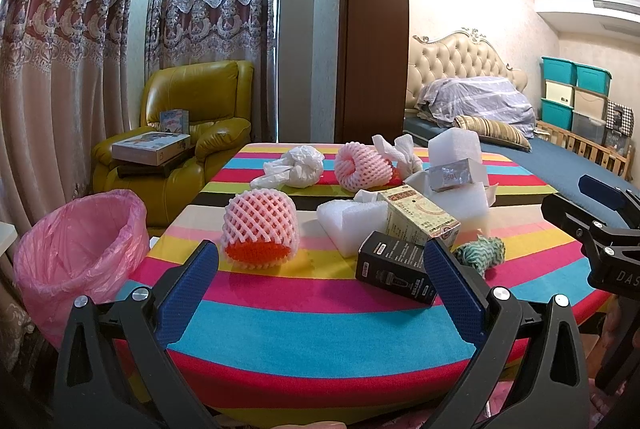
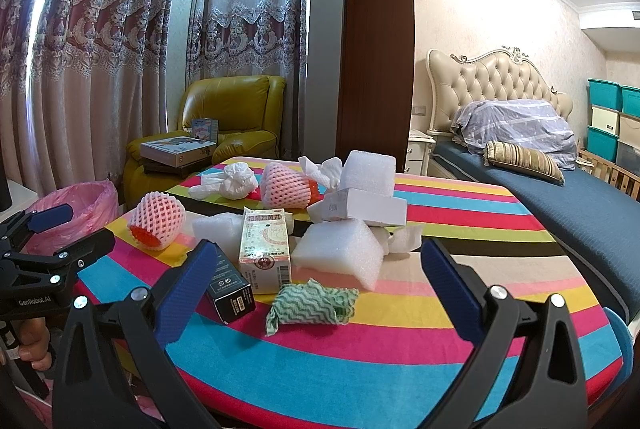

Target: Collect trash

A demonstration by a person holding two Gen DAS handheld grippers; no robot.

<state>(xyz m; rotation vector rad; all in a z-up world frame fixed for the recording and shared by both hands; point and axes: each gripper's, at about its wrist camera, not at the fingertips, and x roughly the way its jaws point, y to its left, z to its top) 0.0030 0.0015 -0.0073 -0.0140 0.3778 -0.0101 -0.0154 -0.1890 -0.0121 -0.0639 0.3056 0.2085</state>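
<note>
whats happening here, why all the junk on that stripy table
A person holds a gripper in each hand over the striped table; the left gripper and right gripper are open and empty. Foam nets, foam blocks, small boxes and crumpled tissue lie untouched. The pink-lined bin stands beside the table.

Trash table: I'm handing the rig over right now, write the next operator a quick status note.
Left gripper: open, empty, above the near table edge.
Right gripper: open, empty, likewise.
Bin with pink liner stands off the table's left side; its visible interior looks empty.
On the striped table: two pink foam nets, white foam blocks, crumpled paper, black box, yellow box, green wavy cloth.
Done: nothing visibly collected. Left: everything.
</note>
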